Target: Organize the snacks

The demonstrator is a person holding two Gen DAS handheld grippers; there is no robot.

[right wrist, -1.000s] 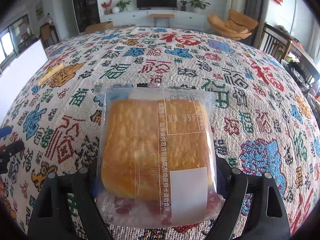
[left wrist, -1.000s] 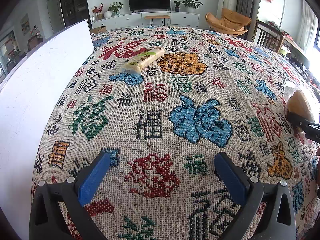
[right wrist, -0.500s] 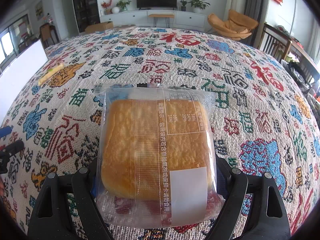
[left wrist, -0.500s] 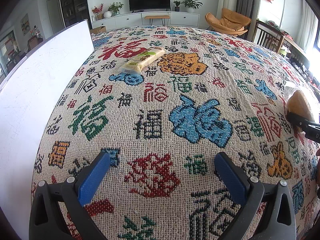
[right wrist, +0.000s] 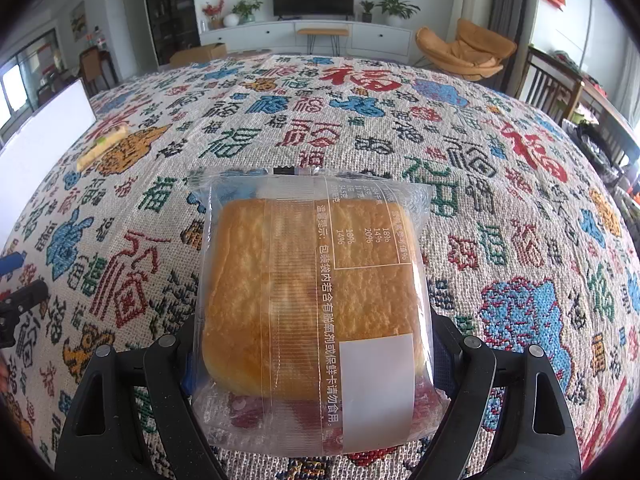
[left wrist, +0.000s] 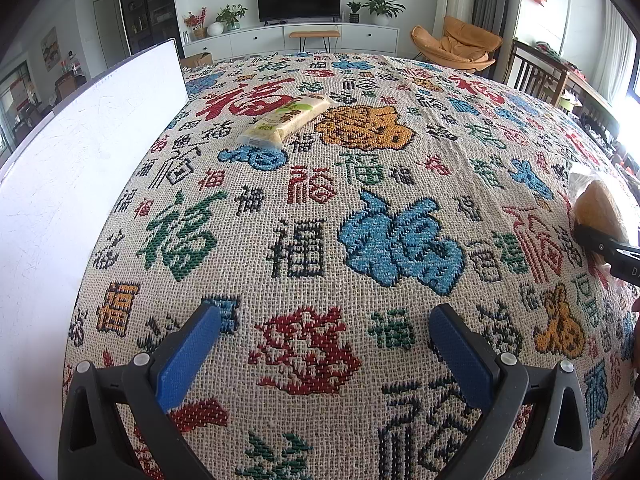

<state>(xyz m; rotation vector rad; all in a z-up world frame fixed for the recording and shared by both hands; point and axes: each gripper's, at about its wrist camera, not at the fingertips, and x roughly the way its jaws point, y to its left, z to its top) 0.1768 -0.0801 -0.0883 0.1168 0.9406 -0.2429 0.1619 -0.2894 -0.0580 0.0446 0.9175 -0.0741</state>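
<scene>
Nothing of note has moved since a second ago; both views match the earlier ones almost line for line, with only a very slight shift of the bread packet against the cloth in the right wrist view. Held by the right gripper point(right wrist: 316, 364), the bread packet point(right wrist: 312, 300) sits clamped between the two black fingers, its clear wrapper printed with white text and a blank white label at its near corner; the golden slab inside fills most of the bag, and the packet's far end reaches out over the patterned tablecloth point(right wrist: 520, 184). From the left wrist view the same packet point(left wrist: 600, 212) shows at the far right edge, with one finger of the right gripper point(left wrist: 606, 246) pressed against it.

Released and holding nothing, the left gripper point(left wrist: 324, 344) hangs with its blue pads point(left wrist: 188, 356) spread wide over the woven cloth point(left wrist: 400, 184), framing a red character; its tip peeks in at the left edge of the right wrist view point(right wrist: 18, 280).

A second snack, a pale rice-cracker pack point(left wrist: 286, 120) with a green label, lies flat on the cloth well beyond the left gripper, near a large red character and just beside an orange one; it appears small at the left in the right wrist view point(right wrist: 102, 148). Along the left side stands a white board point(left wrist: 80, 152), upright at the cloth's edge.
</scene>
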